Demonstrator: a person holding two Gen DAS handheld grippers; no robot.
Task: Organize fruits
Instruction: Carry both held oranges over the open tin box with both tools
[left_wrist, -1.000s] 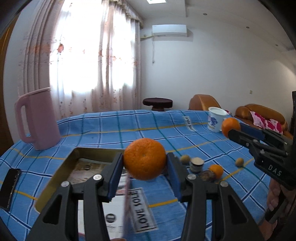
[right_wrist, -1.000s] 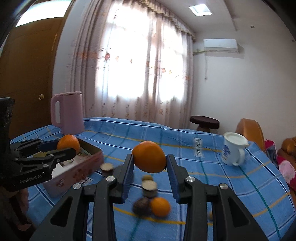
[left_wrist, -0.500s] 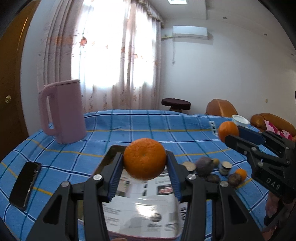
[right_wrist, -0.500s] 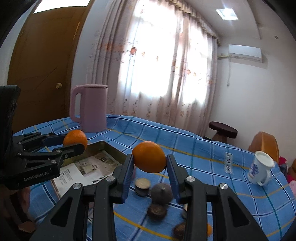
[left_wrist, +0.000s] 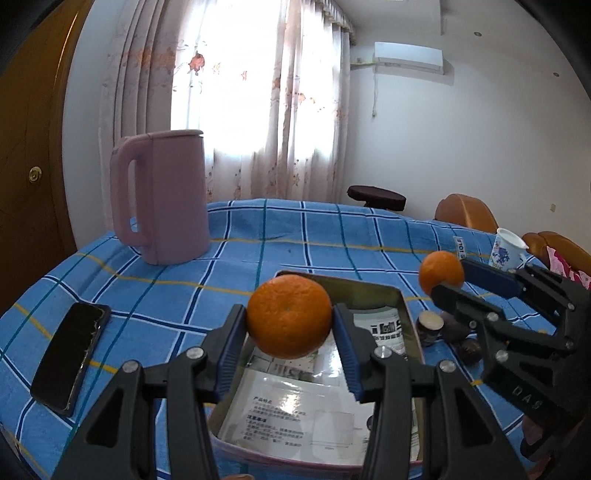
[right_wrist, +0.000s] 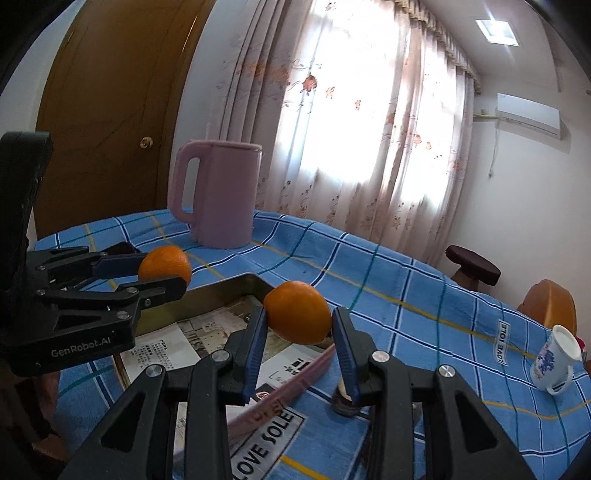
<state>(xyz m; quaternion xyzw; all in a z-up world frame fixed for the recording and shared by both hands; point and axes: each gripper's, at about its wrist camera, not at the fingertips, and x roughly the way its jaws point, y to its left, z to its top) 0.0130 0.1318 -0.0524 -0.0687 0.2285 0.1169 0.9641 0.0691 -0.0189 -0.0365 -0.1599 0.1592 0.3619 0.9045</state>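
Both my claws now over paper-lined tin (left_wrist: 408, 314), left gripper (left_wrist: 289, 334) clamping mandarin (left_wrist: 289, 316), right gripper (right_wrist: 298, 338) clamping orange (right_wrist: 297, 312); simultaneous release risks collision, fruit bouncing out.

Two oranges (left_wrist: 289, 316) (right_wrist: 297, 312) above tin (left_wrist: 373, 293)

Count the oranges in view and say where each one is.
2. One orange is clamped in the left gripper above the tin tray; the other orange is clamped in the right gripper beside it. Small fruit behind the grippers may be hidden.
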